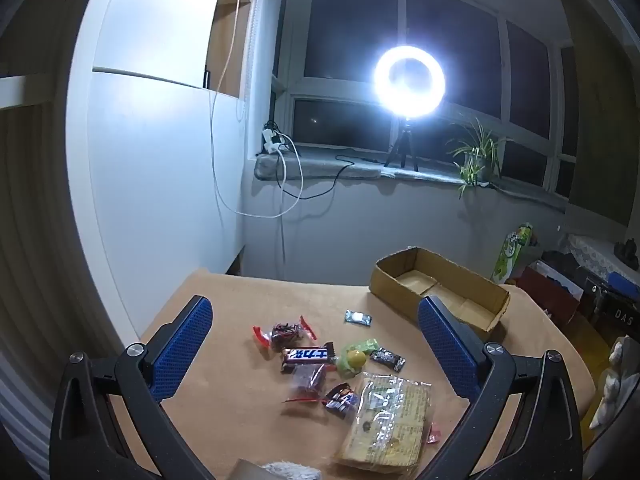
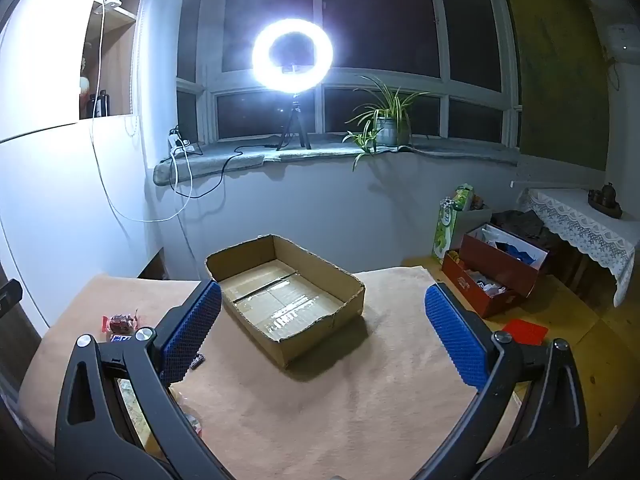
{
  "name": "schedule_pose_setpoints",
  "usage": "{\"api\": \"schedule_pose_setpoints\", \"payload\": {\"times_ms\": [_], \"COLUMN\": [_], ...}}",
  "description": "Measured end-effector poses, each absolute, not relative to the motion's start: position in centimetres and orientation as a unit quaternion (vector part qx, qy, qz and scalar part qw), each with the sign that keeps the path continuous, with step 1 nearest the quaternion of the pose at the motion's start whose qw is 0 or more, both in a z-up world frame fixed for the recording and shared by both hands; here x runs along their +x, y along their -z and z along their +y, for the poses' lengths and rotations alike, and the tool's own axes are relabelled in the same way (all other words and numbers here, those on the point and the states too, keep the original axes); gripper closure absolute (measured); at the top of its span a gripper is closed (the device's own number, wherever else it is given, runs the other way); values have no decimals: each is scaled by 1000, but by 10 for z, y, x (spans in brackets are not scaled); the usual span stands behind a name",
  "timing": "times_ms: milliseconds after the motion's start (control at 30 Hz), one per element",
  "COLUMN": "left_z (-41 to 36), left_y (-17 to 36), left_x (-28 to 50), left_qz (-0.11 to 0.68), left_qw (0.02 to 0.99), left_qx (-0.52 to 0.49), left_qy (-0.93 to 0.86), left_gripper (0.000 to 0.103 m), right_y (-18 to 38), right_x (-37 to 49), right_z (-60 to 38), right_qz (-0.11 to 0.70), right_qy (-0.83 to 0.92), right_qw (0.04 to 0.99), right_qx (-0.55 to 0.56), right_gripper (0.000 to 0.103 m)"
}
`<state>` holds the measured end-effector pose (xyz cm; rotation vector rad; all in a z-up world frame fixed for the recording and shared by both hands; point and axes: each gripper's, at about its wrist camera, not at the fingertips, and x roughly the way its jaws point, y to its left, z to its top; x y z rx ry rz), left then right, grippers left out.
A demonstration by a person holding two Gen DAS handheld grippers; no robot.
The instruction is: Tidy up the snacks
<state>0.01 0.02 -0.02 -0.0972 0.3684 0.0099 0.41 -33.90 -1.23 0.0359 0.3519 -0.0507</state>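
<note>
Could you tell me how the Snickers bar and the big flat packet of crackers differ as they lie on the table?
The Snickers bar is small, narrow and in an opaque brown wrapper; the cracker packet is far larger, broad, flat and in clear wrap. The bar lies in the middle of the pile, the packet at its near edge. Both rest on the table, outside the cardboard box.

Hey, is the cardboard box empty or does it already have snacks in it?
Empty. The cardboard box shows only its bare taped bottom; the snacks all lie on the table outside it.

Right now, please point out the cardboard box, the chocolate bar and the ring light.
cardboard box [image 2: 276,292], right wrist view, bare inner floor.
chocolate bar [image 1: 307,355], left wrist view, middle of wrapper.
ring light [image 2: 292,55], right wrist view, dark centre.
</note>
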Motion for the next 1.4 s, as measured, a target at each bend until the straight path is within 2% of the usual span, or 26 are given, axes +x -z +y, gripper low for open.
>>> {"api": "schedule_pose_setpoints", "payload": {"times_ms": [1400], "left_z": [-8], "left_y": [2], "left_x": [-2], "left_qz": [195], "left_qw": [979], "left_qx": [-53], "left_qy": [9], "left_gripper": [1], "right_y": [13], "right_x": [4], "right_z": [-339], "right_qz": [176], "right_qy": [30], "right_qw": [984], "right_qx": [19], "right_gripper": [0]}}
